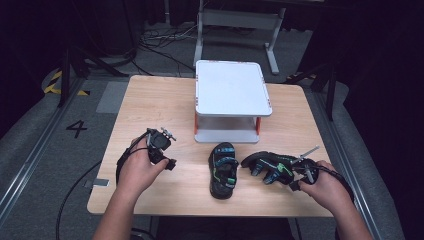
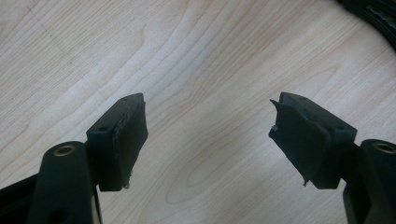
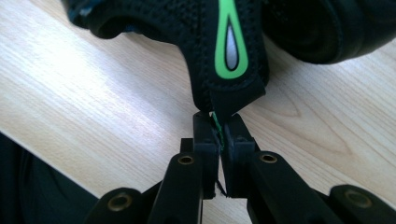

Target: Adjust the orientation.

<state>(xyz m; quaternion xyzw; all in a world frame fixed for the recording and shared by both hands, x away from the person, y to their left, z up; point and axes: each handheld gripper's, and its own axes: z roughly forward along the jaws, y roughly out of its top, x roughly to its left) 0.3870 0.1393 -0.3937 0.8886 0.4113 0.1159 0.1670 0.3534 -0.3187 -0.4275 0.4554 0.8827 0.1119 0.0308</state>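
Two black sandals with green and blue trim lie on the wooden table (image 1: 150,105). One sandal (image 1: 223,170) rests sole down near the front middle. The other sandal (image 1: 267,166) lies on its side to its right. My right gripper (image 1: 299,176) is shut on that sandal's heel strap (image 3: 229,65), pinching the strap's lower end between its pads. My left gripper (image 1: 169,155) sits at the front left, open, its two pads (image 2: 122,140) wide apart over bare wood with nothing between them.
A white two-tier shelf (image 1: 232,87) with red posts stands at the table's back middle, just behind the sandals. A metal frame (image 1: 235,22) and cables lie on the floor beyond. A corner of a sandal (image 2: 373,18) edges the left gripper view's top right.
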